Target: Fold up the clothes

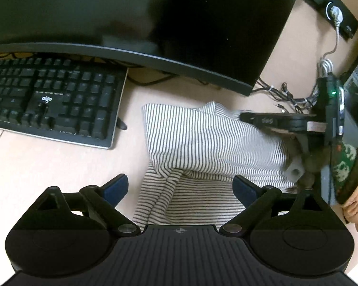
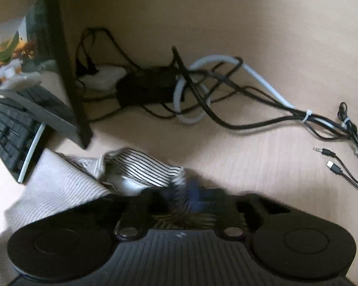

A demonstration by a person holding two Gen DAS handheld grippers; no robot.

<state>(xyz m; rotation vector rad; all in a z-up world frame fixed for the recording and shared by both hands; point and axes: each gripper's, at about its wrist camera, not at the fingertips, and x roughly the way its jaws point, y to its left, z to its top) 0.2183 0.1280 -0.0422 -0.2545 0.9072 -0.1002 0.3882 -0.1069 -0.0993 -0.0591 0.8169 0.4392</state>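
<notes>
A black-and-white striped garment (image 1: 202, 143) lies partly folded on the beige desk (image 1: 47, 166), with one layer doubled over on top. My left gripper (image 1: 181, 189) hovers open above its near edge, one blue-padded finger on each side and nothing between them. The right gripper (image 1: 244, 116) comes in from the right, side-on, its tip at the garment's far right corner; a hand in a green patterned cuff (image 1: 346, 169) holds it. In the right wrist view, the right gripper (image 2: 193, 195) is blurred, its fingers close together with a lifted fold of the striped garment (image 2: 140, 169) pinched between them.
A black keyboard (image 1: 47, 100) sits left of the garment, and a dark monitor (image 1: 131, 23) overhangs the back. A tangle of black and white cables (image 2: 202, 90) with loose plugs (image 2: 331, 164) lies behind and right of the garment. A black device with a green light (image 1: 331, 100) stands at the right.
</notes>
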